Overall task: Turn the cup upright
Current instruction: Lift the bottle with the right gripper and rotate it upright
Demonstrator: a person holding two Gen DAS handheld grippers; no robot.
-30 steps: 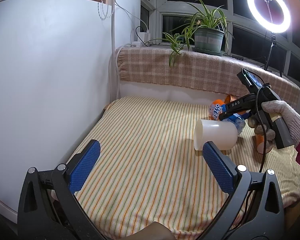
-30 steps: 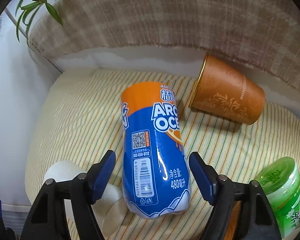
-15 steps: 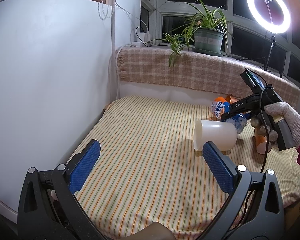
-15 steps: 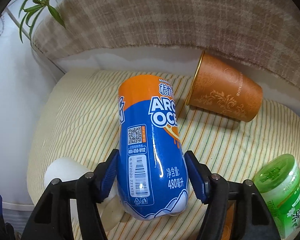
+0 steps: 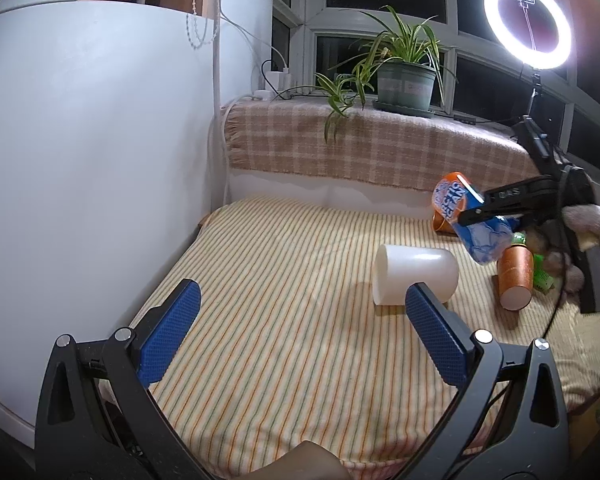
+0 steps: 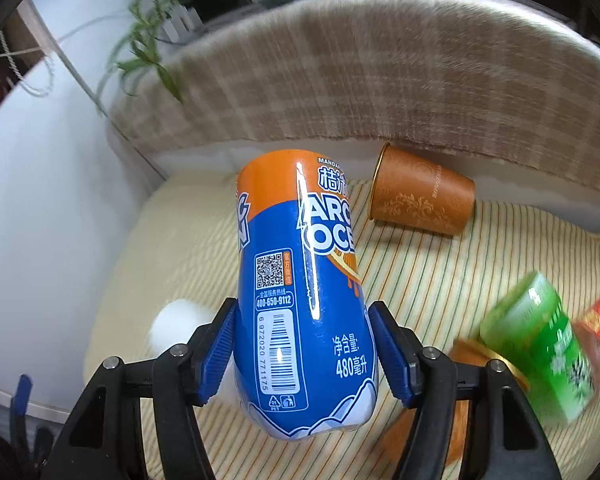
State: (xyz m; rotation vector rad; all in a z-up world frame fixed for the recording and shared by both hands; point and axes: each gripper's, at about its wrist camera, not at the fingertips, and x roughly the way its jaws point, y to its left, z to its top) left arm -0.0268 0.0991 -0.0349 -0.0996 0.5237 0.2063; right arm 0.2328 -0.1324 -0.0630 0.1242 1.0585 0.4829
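My right gripper (image 6: pixel 302 354) clamps the blue bottle (image 6: pixel 300 292), lifted tilted off the striped cloth (image 5: pixel 280 280). My left gripper (image 5: pixel 300 332) hangs wide open, empty. The white cup (image 5: pixel 414 276) lies sideways at its one o'clock. Next, I judge: park the bottle, grasp the cup.

Three cups (image 5: pixel 415 276) (image 5: pixel 515 276) (image 6: pixel 422 200), two bottles (image 6: pixel 304 292) (image 6: pixel 540 344), one plant (image 5: pixel 396 60)
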